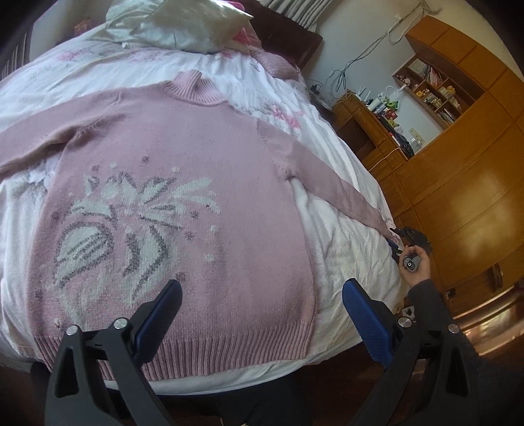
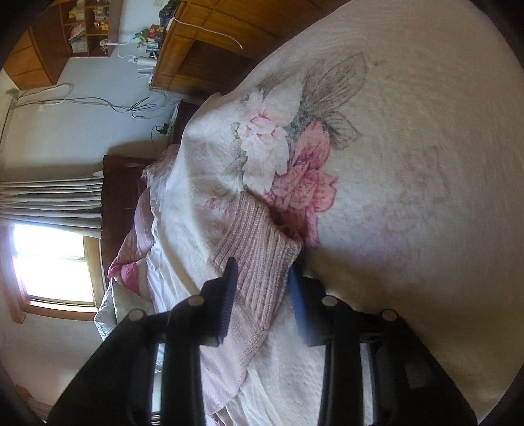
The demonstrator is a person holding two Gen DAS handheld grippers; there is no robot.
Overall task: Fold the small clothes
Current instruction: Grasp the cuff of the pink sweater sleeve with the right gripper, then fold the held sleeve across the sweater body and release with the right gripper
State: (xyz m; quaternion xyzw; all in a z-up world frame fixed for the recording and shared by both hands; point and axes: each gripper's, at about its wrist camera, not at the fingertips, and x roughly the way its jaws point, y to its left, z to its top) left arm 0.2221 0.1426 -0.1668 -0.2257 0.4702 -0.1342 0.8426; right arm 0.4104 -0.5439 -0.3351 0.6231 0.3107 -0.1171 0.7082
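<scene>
A pink knit sweater [image 1: 183, 203] with a white and grey flower pattern lies flat, front up, on the bed, sleeves spread to both sides. My left gripper [image 1: 262, 293] hovers open over its ribbed hem with nothing between its fingers. At the bed's right edge a hand holds my right gripper [image 1: 398, 242] at the end of the right sleeve [image 1: 330, 183]. In the right wrist view the ribbed sleeve cuff [image 2: 258, 249] sits squeezed between the fingers of the right gripper [image 2: 262, 281], which has closed in on it from both sides.
The white quilt [image 2: 409, 164] with pink flower prints covers the bed [image 1: 340, 242]. Pillows [image 1: 183, 23] are piled at the headboard. A wooden wardrobe [image 1: 465, 183] and a cluttered desk [image 1: 370, 127] stand close along the right side. A dark sleeve [image 1: 458, 344] reaches in at lower right.
</scene>
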